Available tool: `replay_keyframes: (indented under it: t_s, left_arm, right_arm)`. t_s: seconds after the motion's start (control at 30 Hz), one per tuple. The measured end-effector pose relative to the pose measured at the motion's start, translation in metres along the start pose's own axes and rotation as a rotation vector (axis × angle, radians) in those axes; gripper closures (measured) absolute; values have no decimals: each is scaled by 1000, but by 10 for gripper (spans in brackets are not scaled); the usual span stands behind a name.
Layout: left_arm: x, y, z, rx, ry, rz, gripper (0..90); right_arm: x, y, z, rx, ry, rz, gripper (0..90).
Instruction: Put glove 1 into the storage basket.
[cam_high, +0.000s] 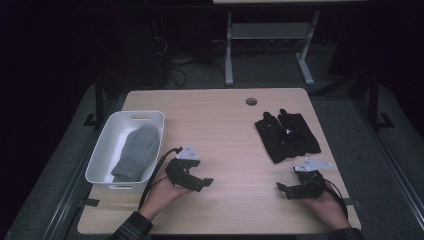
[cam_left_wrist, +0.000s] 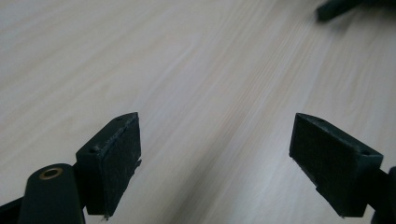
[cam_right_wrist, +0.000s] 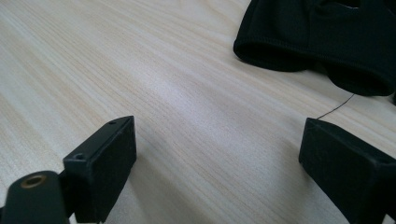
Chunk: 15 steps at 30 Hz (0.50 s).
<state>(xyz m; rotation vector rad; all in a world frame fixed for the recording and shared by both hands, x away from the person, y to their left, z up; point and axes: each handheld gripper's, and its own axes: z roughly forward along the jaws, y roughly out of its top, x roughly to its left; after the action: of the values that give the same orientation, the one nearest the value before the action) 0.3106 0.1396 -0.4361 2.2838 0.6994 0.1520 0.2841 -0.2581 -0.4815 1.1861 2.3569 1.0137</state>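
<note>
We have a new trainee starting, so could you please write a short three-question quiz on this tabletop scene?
1. True or false: the grey mitten lies inside the white bin.
2. Which gripper is nearer the black gloves: A left gripper, B right gripper?
3. Fill in: both grippers' jaws are ____.

Key: 1 true; 2 B; 3 open, nothing between them.

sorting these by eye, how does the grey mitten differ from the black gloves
The grey mitten is light grey; the black gloves are black. The grey mitten lies inside the white bin at the table's left; the black gloves lie on the bare table at the right. The grey mitten has one rounded end; the black gloves show separate fingers. Both lie flat, and neither is held.
</note>
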Motion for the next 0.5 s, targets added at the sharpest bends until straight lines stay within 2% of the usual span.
replay_keyframes:
  t_s: [0.1,0.17,0.23,0.27,0.33,0.4,0.47,0.5]
  left_arm:
    - [0,-10,11,29,-12,-3,145]
    - [-2,-15,18,46,-12,4,134]
    - [-4,-20,22,69,2,36,127]
    - [-5,-22,23,60,13,59,121]
    - [-4,-23,23,55,15,70,123]
    - [-3,-27,23,34,24,109,123]
    - [-1,-31,23,-1,20,106,121]
    - [1,-33,23,-17,14,117,122]
  right_arm:
    - [0,0,0,4,2,-2,109]
    - [1,2,-1,12,5,-6,145]
    - [1,3,-1,23,9,-12,147]
    - [1,3,-2,28,10,-13,151]
    - [1,5,-3,38,11,-14,159]
    - [0,6,-5,29,12,-9,208]
    - [-1,8,-8,10,6,-7,242]
    - [-2,9,-10,5,8,-8,262]
